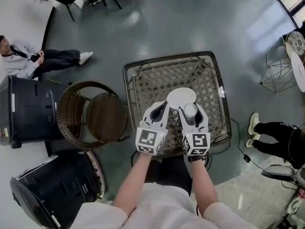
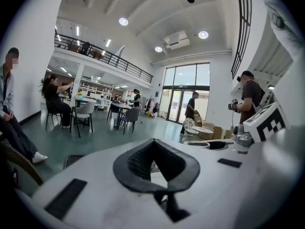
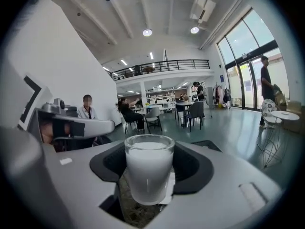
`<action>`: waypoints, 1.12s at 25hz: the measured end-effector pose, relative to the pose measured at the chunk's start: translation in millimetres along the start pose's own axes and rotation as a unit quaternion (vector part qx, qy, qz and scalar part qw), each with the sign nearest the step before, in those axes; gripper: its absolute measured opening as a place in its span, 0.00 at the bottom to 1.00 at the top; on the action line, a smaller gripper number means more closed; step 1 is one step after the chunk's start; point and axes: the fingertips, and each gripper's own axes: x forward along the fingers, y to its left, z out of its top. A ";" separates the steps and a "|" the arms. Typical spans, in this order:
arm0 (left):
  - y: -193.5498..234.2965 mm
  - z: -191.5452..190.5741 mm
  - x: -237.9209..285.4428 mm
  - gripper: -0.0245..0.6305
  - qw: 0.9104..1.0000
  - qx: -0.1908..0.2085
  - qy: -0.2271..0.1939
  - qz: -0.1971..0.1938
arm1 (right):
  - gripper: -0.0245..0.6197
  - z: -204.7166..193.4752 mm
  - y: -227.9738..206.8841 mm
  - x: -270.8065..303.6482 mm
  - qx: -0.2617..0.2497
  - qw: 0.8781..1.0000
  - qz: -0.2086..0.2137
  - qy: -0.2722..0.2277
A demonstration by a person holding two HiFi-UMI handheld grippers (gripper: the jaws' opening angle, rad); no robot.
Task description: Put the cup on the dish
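A small glass cup (image 3: 148, 168) with a milky white look stands upright between the dark pads of my right gripper (image 3: 148, 175), which is shut on it. From the head view the cup (image 1: 190, 110) hangs at the near right edge of the round white dish (image 1: 181, 97) on the wicker table. Whether it touches the dish I cannot tell. My left gripper (image 1: 161, 109) is beside it at the dish's near left edge. Its jaws are shut with nothing in them. In the left gripper view, the pads of the left gripper (image 2: 155, 163) ring a small gap.
The square wicker table (image 1: 143, 82) has a metal rim. A round wicker chair (image 1: 90, 116) stands to its left, with two black bins (image 1: 28, 111) (image 1: 52, 190) beyond. A person sits on the floor at far left (image 1: 28, 58). Another person's legs (image 1: 276, 137) are at right.
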 end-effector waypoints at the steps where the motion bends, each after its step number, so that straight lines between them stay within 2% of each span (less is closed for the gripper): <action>1: 3.3 -5.9 5.7 0.04 1.000 -0.003 0.005 0.002 | 0.45 -7.9 -2.4 6.1 -0.002 1.000 0.002 0.007; 9: 14.7 -37.6 35.4 0.04 0.999 -0.010 0.039 0.004 | 0.45 -59.6 -22.5 50.7 -0.020 0.998 0.017 0.060; 17: 25.7 -69.5 40.8 0.04 0.997 -0.021 0.079 0.006 | 0.45 -107.5 -23.6 99.4 -0.050 0.991 0.031 0.119; 23: 29.3 -80.8 42.3 0.04 0.995 -0.024 0.092 0.010 | 0.45 -136.8 -27.7 117.5 -0.058 0.987 0.032 0.144; 28: 28.4 -88.8 45.7 0.04 0.995 -0.022 0.100 0.008 | 0.45 -141.5 -30.7 121.8 -0.064 0.988 0.026 0.136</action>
